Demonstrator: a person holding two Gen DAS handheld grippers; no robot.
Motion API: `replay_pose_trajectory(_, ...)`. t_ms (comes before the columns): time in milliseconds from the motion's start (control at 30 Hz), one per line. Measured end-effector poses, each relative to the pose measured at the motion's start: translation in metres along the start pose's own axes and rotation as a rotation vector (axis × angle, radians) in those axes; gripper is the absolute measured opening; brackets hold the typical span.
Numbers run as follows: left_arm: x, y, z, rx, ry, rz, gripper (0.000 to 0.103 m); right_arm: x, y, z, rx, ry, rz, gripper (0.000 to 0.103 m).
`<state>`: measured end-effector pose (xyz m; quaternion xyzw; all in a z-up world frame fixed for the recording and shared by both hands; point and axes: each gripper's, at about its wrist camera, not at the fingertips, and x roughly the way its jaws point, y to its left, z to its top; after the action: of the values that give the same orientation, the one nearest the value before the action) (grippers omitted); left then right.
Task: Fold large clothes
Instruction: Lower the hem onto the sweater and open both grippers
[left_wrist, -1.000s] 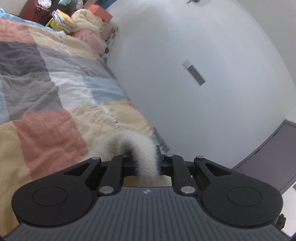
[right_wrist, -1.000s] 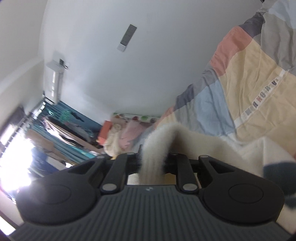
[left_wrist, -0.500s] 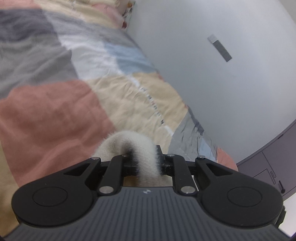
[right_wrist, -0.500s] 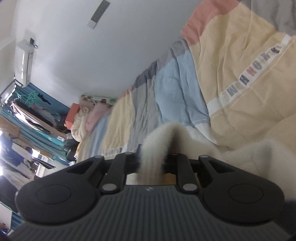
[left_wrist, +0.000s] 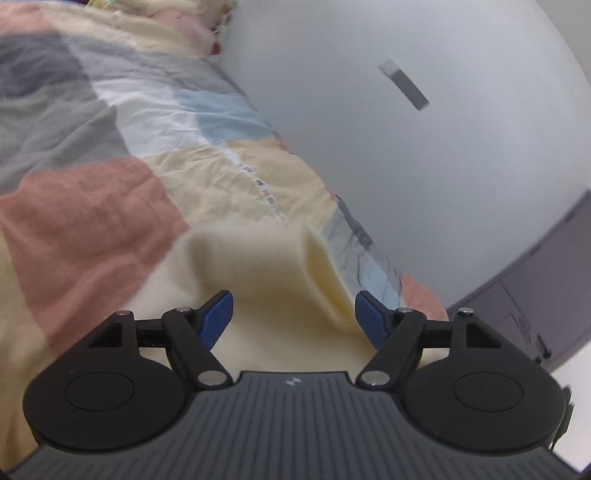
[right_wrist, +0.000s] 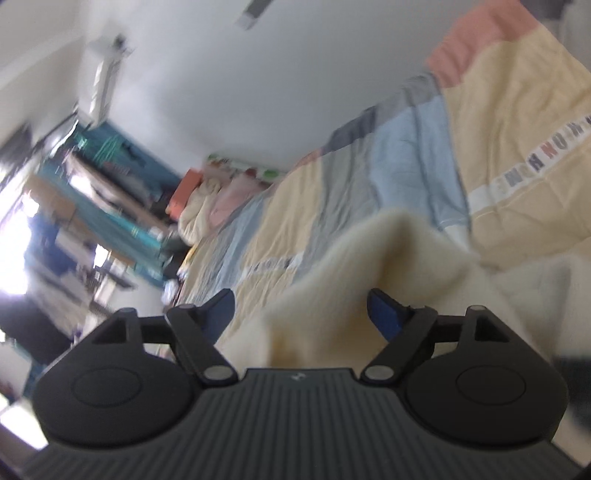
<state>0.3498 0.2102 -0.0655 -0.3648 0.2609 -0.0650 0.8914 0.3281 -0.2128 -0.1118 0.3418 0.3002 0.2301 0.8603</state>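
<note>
Your left tongs (left_wrist: 293, 314) and right tongs (right_wrist: 301, 312) have just been opening and stand apart, letting the cream fleece garment (left_wrist: 258, 266) settle onto the patchwork quilt (left_wrist: 92, 206) to set the fold.

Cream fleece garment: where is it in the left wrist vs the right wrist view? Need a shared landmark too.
Left wrist: cream fleece garment lies lower centre, ahead of and between the open jaws of the left gripper.
Right wrist: it rises at centre-right, ahead of the open right gripper.
Shared landmark: the patchwork bedspread's lettered strip.
</note>
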Motion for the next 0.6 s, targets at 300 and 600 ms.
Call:
replay_pose_trajectory(300,-0.019,-0.035,-0.052,0.235,0.105,0.145,0.078,-0.001,0.031,-0.035,-0.2,0.079,-0.097,0.08)
replay_pose_trajectory(600,0.007,-0.032,-0.059,0.337,0.094,0.272,0.078,0.03,0.017,-0.041,-0.362,0.063,-0.36,0.078)
